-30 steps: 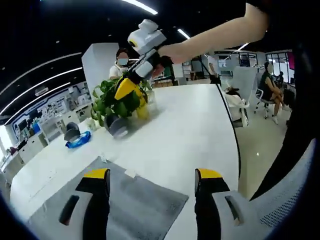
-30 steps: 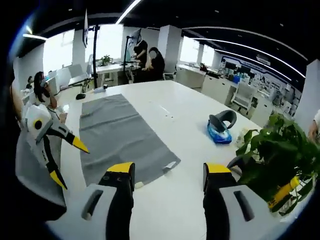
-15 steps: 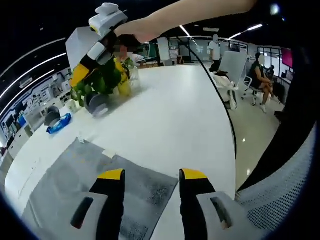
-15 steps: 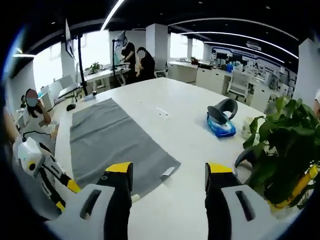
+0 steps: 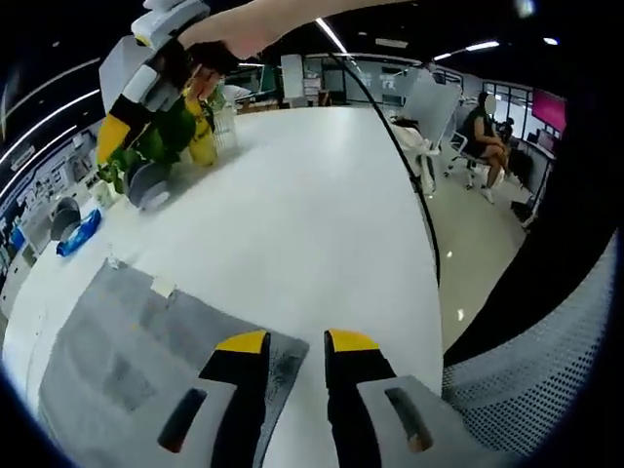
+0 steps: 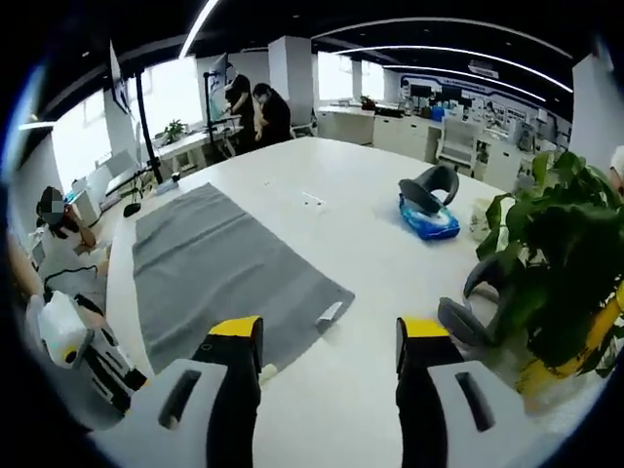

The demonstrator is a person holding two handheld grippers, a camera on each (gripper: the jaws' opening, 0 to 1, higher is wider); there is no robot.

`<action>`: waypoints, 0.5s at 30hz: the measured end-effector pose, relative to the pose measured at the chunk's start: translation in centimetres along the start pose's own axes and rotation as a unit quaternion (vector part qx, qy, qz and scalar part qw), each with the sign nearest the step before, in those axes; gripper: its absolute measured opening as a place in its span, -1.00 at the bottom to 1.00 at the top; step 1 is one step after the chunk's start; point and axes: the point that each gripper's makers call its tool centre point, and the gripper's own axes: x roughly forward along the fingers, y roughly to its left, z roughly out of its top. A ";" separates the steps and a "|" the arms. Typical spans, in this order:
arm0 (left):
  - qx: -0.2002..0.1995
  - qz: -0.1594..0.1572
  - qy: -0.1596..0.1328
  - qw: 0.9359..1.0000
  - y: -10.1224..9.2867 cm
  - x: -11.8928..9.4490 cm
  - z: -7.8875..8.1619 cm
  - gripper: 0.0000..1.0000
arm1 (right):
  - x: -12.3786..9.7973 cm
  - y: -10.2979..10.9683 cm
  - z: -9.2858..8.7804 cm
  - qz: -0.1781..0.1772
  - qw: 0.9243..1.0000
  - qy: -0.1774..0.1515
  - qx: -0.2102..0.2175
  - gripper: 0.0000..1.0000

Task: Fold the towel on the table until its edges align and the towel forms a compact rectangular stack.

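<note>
The grey towel (image 6: 224, 268) lies flat on the white table (image 6: 363, 229), with a small white tag at its near corner. In the left gripper view, the towel (image 5: 136, 351) spreads to the lower left and its corner reaches in between my own jaws. My left gripper (image 5: 296, 343) hovers low over that corner, jaws narrowed with a gap still showing. My right gripper (image 6: 330, 336) stands wide open above the table just short of the tagged corner, nothing between its jaws. It appears as the right gripper (image 5: 122, 127) at the upper left, held in a hand.
A leafy potted plant (image 6: 556, 258) with a yellow object stands at the right, a grey rounded object (image 6: 466, 314) beside it. A blue item (image 6: 429, 216) lies farther back. The table's edge curves close to a mesh chair (image 5: 531, 390). People sit at distant desks.
My left jaws have drawn much closer together, and the camera has come down over the towel's corner. The right gripper stays wide open; its view shifted only slightly.
</note>
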 end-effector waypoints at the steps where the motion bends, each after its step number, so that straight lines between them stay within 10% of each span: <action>1: 0.000 0.000 0.009 1.000 -0.1 0.2 -0.2 -0.61 | 0.0 -0.1 -0.1 0.000 1.000 0.002 -0.001 0.06; 5: -0.046 0.006 0.030 0.998 0.0 0.1 -1.0 -0.63 | 0.0 0.0 -0.3 0.003 1.000 0.002 0.003 0.04; 15: -0.002 0.011 0.052 0.999 -0.1 0.3 -1.6 -0.66 | 0.3 0.7 -1.3 0.017 1.000 0.014 0.009 -0.03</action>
